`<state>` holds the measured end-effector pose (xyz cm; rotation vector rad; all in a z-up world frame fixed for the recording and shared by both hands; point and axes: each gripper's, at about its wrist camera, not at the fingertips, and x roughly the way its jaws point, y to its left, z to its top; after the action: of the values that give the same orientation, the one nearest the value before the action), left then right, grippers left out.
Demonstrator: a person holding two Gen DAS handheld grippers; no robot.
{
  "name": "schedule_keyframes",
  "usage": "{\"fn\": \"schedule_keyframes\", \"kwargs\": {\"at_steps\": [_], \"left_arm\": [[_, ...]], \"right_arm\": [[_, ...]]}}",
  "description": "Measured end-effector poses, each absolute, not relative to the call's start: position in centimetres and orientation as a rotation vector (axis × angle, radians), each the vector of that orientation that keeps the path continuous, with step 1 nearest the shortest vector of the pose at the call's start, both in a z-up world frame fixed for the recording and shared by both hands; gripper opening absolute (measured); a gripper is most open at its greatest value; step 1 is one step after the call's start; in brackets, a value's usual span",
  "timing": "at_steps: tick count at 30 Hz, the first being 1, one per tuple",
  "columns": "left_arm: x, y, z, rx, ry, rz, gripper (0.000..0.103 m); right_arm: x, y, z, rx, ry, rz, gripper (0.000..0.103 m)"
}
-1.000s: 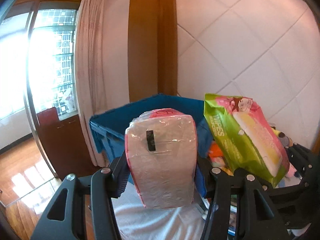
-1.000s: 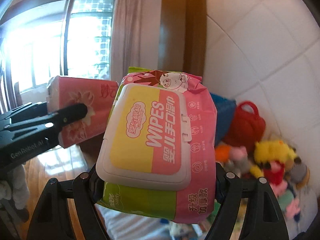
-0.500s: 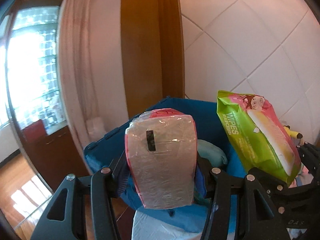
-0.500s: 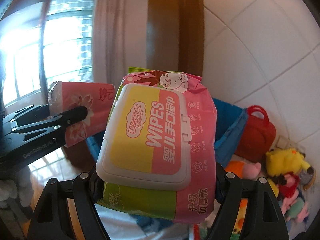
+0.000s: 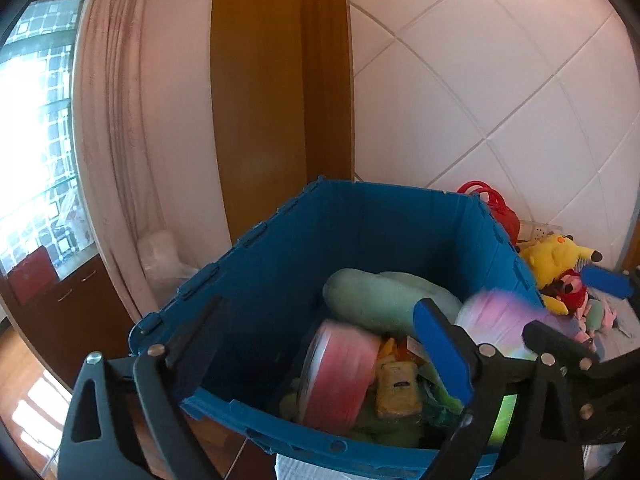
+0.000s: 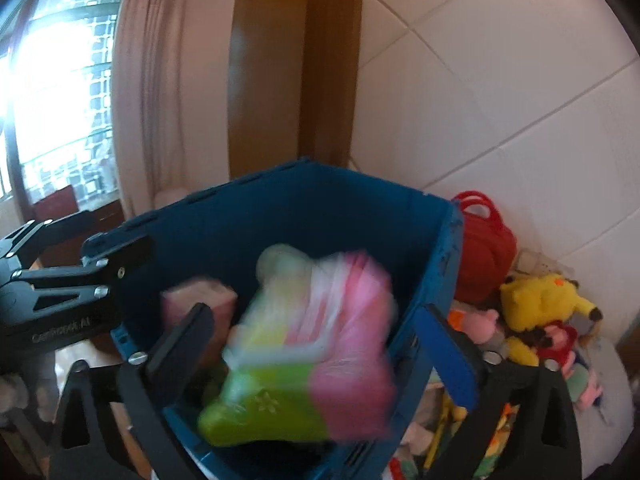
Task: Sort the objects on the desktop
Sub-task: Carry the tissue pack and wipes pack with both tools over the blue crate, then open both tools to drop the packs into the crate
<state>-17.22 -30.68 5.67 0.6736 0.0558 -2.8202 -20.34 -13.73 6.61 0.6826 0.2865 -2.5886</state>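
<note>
A blue plastic bin [image 5: 304,240] stands in front of both grippers; it also shows in the right wrist view [image 6: 320,200]. My left gripper [image 5: 320,344] is open and empty above the bin's near rim. The pink tissue pack [image 5: 340,376] lies blurred inside the bin among toys. My right gripper [image 6: 316,352] is open. The pink, yellow and green wipes pack [image 6: 312,352] is blurred, in the air between its jaws over the bin. The wipes pack also shows as a blur in the left wrist view [image 5: 500,320].
A pale green plush [image 5: 384,296] and small toys lie in the bin. A red bag [image 6: 484,248], a yellow plush [image 6: 544,300] and several other soft toys sit right of the bin by the tiled wall. A curtain [image 5: 136,140] and window are at left.
Both grippers moved over the bin and opened. The tissue pack dropped from the left gripper into the bin. The wipes pack left the right gripper and is falling.
</note>
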Motion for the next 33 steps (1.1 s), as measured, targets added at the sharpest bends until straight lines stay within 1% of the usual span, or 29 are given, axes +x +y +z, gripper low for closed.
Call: {"fn": "schedule_keyframes", "kwargs": {"at_steps": [6,20,27,33], "left_arm": [[-17.3,-31.5,4.8,0.709,0.075,-2.825,0.094],[-14.3,-30.7,3.9,0.716,0.094,-2.856,0.094],[-12.0,-27.3,3.7,0.706,0.097,-2.889,0.094],[-8.7,-22.6,3.6,0.666,0.11,-2.919,0.094]], "right_arm": [[-20.4,-14.4,6.3,0.688,0.319,-2.617,0.103],[-17.5,-13.6,6.0,0.694,0.327,-2.649,0.103],[-15.2,-10.6,5.2,0.707,0.296,-2.668,0.103],[-12.3,-5.3,4.6,0.674,0.243,-2.713,0.103]]}}
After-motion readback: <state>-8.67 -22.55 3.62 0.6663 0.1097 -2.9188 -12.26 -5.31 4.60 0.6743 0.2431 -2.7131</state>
